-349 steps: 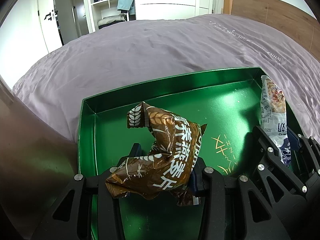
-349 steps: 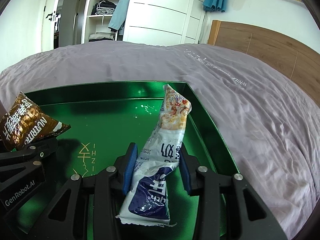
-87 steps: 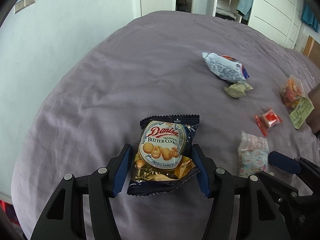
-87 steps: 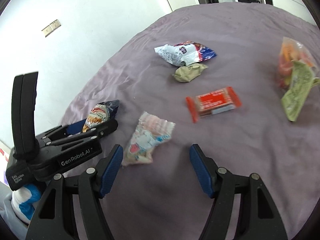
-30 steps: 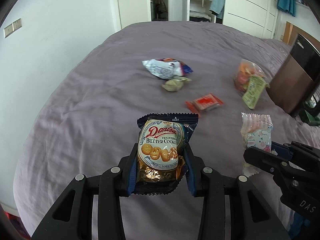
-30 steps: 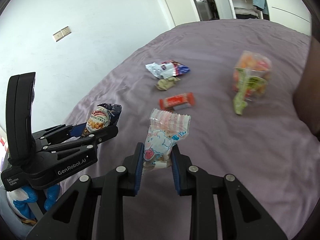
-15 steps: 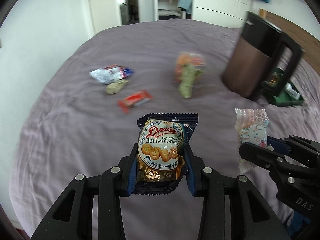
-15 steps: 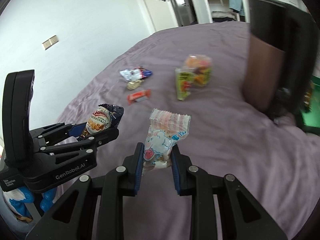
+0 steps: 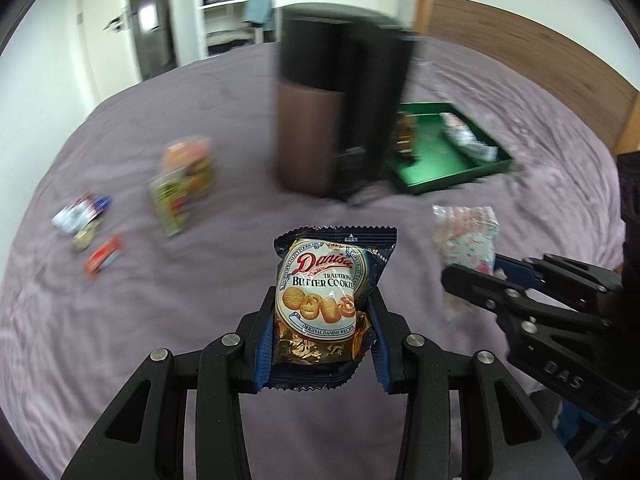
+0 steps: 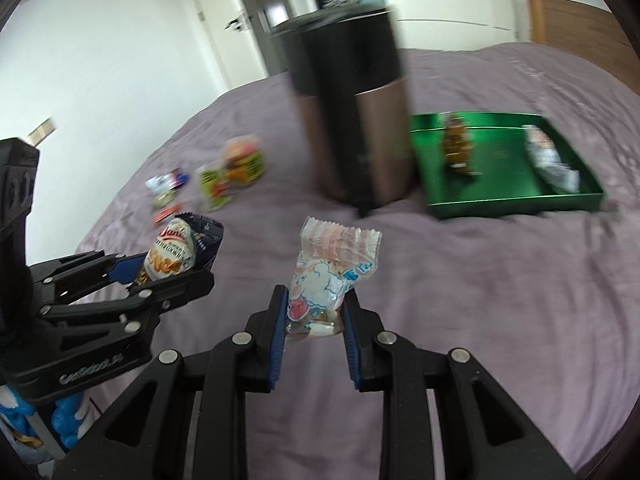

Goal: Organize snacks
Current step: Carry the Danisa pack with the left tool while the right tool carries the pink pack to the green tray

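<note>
Currently the Danisa butter cookie packet (image 9: pixel 326 300) is clamped upright between the blue pads of the left gripper (image 9: pixel 322 334), held above the purple bedspread (image 9: pixel 160 320), not touching it. The pink-and-white candy bag (image 10: pixel 330 276) is pinched by its lower end between the pads of the right gripper (image 10: pixel 314 330), top edge standing free, also off the bedspread. In the left wrist view the candy bag (image 9: pixel 468 240) sits just right of the cookie packet; in the right wrist view the cookie packet (image 10: pixel 180 254) and left gripper (image 10: pixel 160 276) sit to the left of the candy bag.

Beyond both packets a tall brown-and-black kettle (image 9: pixel 340 108) stands upright on the bedspread, motion-blurred. Just to its right lies the green tray (image 10: pixel 516 202), nearer the wooden headboard side (image 9: pixel 520 40). Inside the tray: a brown snack bag (image 10: pixel 456 146) toward its left part, and a white snack bag (image 10: pixel 552 162) along its right wall.

Left of the kettle, well apart from the tray, loose snacks lie on the bedspread: an orange-and-green bag (image 9: pixel 184 184), a white-and-blue wrapper (image 9: pixel 80 212), a small beige item (image 9: pixel 86 234) touching or just beside it (blurred, cannot tell which), and a red bar (image 9: pixel 104 258) nearest the left edge
</note>
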